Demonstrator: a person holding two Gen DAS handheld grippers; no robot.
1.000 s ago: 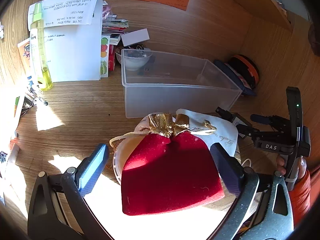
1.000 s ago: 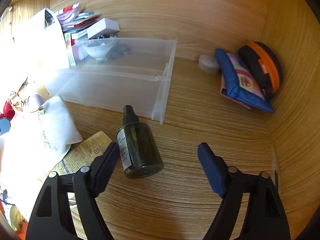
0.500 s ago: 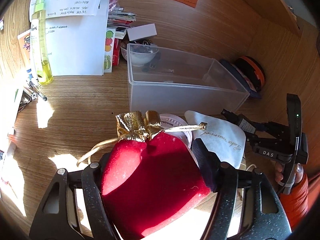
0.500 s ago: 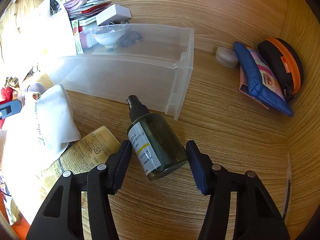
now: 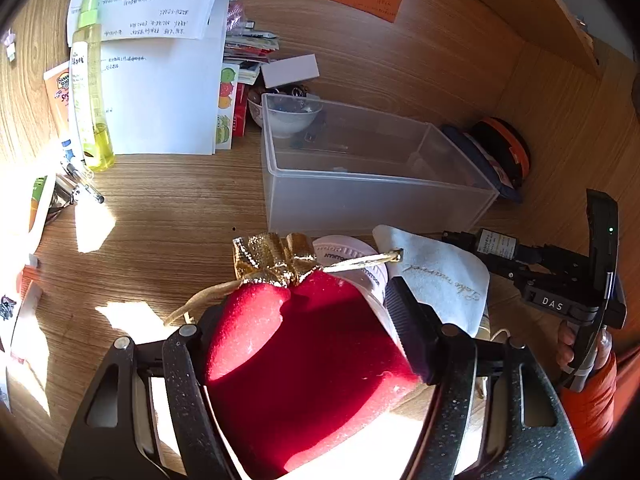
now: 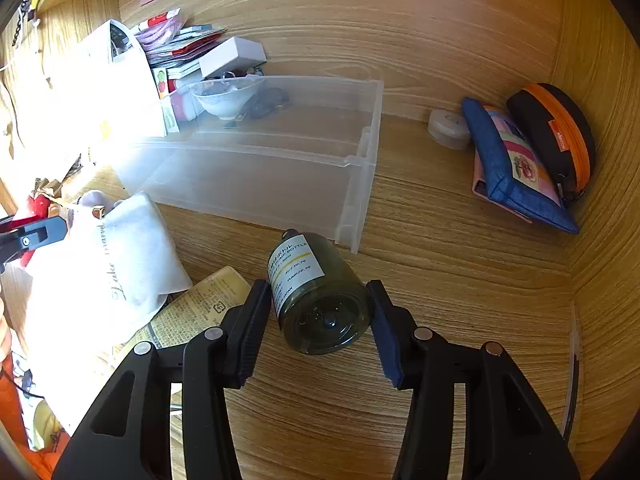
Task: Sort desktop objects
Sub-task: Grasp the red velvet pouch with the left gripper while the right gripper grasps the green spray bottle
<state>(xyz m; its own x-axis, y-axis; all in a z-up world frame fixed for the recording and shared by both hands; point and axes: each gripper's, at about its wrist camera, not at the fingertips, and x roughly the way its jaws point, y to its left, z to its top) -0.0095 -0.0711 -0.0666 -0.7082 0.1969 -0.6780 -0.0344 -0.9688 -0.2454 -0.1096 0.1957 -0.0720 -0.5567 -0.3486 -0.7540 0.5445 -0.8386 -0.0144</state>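
My left gripper (image 5: pixel 308 320) is shut on a red velvet pouch (image 5: pixel 304 364) with a gold drawstring top, held above the desk. My right gripper (image 6: pixel 320 312) is shut on a dark green spray bottle (image 6: pixel 316 296), lifted with its base toward the camera. A clear plastic bin (image 5: pixel 360 172) stands behind the pouch; it also shows in the right wrist view (image 6: pixel 260 168), just beyond the bottle. A white cloth pouch (image 6: pixel 108 264) lies left of the bottle; in the left wrist view the white pouch (image 5: pixel 444 276) is right of the red one.
A tall yellow bottle (image 5: pixel 88 88) and white papers (image 5: pixel 160 80) stand at the back left, with pens (image 5: pixel 80 184) beside them. A white bowl (image 6: pixel 226 98) sits behind the bin. A blue purse (image 6: pixel 512 172), an orange-black case (image 6: pixel 556 136) and a small round case (image 6: pixel 448 128) lie by the right wall.
Both grippers closed: the left one on the red pouch and lifted it, the right one on the green bottle and tipped it up off the desk.
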